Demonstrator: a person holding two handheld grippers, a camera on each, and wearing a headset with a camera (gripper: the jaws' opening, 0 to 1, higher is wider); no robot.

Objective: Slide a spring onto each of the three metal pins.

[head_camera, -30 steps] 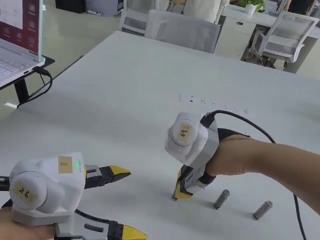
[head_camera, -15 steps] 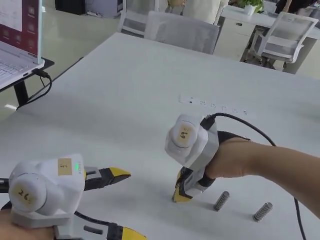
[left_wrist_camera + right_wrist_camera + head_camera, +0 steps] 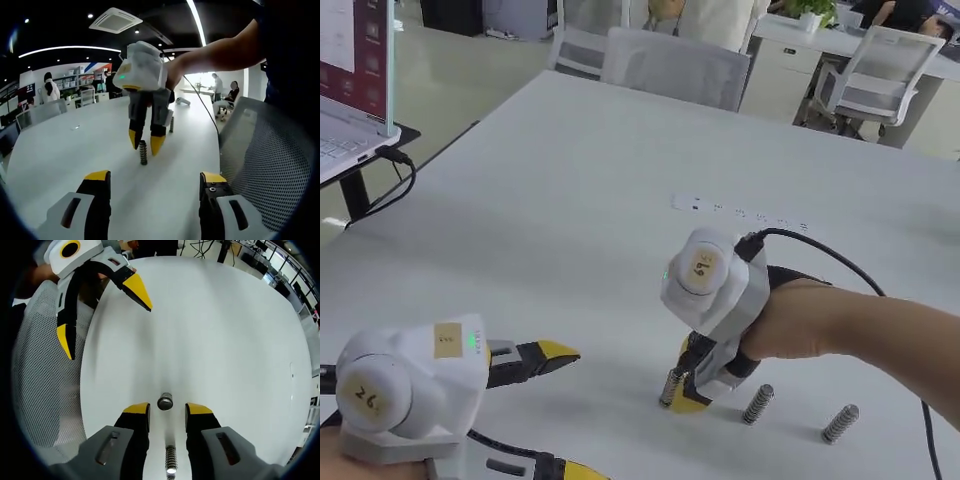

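Note:
A small metal spring (image 3: 671, 385) stands upright on the white table (image 3: 570, 200), just at the yellow tips of my right gripper (image 3: 682, 398), which points straight down over it. In the right gripper view I look down on the spring's top (image 3: 165, 401) between my right gripper's (image 3: 168, 409) jaws, with a gap on each side, so it is open. Two more springs (image 3: 757, 403) (image 3: 841, 422) stand to the right. My left gripper (image 3: 570, 410) is at the near left, open and holding nothing, aimed at the spring (image 3: 143, 152). I cannot make out the pins.
A laptop (image 3: 350, 80) with a black cable (image 3: 400, 170) sits on a stand left of the table. A flat white strip (image 3: 740, 213) lies at mid-table. Office chairs (image 3: 670, 65) stand past the far edge. A grey mesh chair (image 3: 270, 160) is close on the near side.
My right gripper has lifted a little off the table, and the upright spring now shows below its tips. The left gripper has held still. The head camera has shifted slightly.

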